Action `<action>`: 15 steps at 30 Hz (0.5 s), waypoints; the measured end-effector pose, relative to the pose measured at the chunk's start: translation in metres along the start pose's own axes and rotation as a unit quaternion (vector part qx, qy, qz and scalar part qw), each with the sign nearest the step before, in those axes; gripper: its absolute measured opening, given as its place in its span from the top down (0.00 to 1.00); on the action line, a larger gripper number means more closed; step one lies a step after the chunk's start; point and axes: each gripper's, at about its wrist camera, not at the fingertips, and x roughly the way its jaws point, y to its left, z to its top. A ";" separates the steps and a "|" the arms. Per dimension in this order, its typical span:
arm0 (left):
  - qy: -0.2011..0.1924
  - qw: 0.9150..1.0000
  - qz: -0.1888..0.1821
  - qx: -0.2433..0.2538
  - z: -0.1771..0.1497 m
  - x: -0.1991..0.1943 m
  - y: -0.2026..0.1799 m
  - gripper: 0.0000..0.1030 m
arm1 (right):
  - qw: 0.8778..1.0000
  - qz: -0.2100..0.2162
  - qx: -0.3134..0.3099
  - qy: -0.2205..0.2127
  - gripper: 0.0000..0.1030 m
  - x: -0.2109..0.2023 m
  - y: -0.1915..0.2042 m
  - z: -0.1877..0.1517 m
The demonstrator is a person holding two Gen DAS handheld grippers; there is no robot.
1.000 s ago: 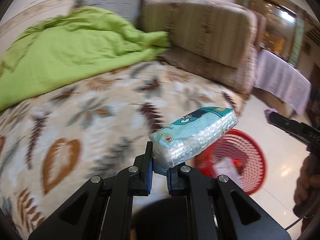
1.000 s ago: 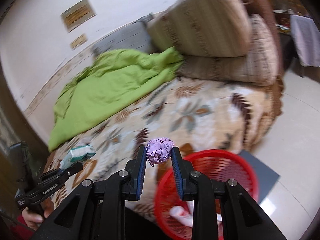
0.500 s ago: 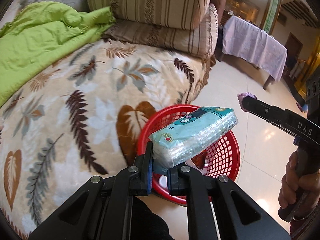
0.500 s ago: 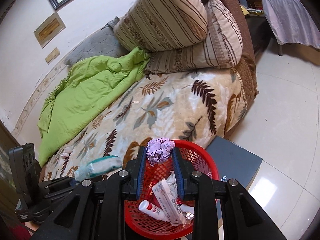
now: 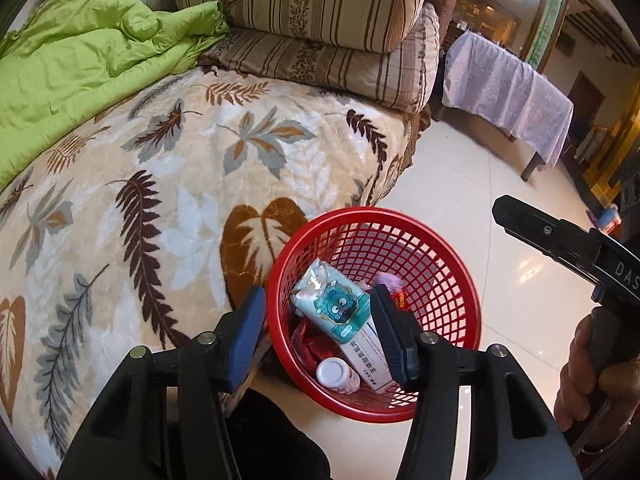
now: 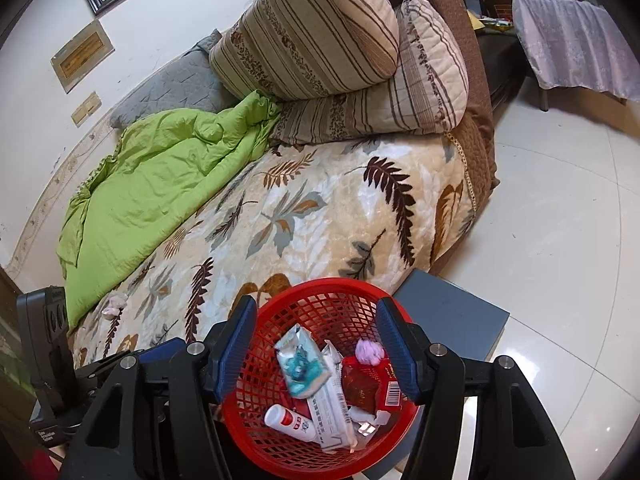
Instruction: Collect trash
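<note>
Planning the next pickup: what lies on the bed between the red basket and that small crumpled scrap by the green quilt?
Only bare leaf-print blanket between red basket and crumpled scrap, in the right wrist view.

Left black two-finger plastic gripper (image 5: 318, 326): matte angular arms, blue ribbed pads (image 5: 248, 336), round silver screw heads at the finger joints. Right black two-finger plastic gripper (image 6: 316, 348): same build, blue pads (image 6: 236, 350), silver screws. Seen from left wrist view, its body carries white "DAS" lettering. A hand (image 5: 588, 376) wraps the black handle; something dark red shows at the right view's bottom-left corner, unclear what.
</note>
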 end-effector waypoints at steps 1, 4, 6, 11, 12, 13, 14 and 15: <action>-0.004 1.000 0.002 0.000 0.000 -0.003 0.001 0.38 | 1.000 -0.010 -0.008 -0.006 0.33 -0.004 0.005 0.001; -0.032 0.999 0.029 0.004 -0.003 -0.022 0.007 0.31 | 0.998 -0.041 -0.035 -0.023 0.20 -0.013 0.021 0.001; -0.052 0.997 0.057 0.014 -0.008 -0.036 0.012 0.29 | 0.995 -0.075 -0.058 -0.033 0.13 -0.016 0.035 -0.002; -0.074 0.992 0.098 0.028 -0.027 -0.066 0.026 0.16 | 0.981 -0.157 -0.090 -0.062 0.03 -0.023 0.072 -0.022; -0.076 0.991 0.107 0.033 -0.032 -0.072 0.028 0.15 | 0.978 -0.171 -0.093 -0.069 0.00 -0.024 0.078 -0.028; -0.073 0.990 0.117 0.036 -0.038 -0.076 0.031 0.13 | 0.974 -0.188 -0.095 -0.080 0.00 -0.025 0.087 -0.038; -0.068 0.989 0.126 0.038 -0.044 -0.080 0.033 0.12 | 0.972 -0.199 -0.094 -0.085 0.00 -0.027 0.094 -0.045; -0.066 0.988 0.134 0.038 -0.050 -0.085 0.036 0.12 | 0.969 -0.210 -0.091 -0.091 0.00 -0.029 0.099 -0.053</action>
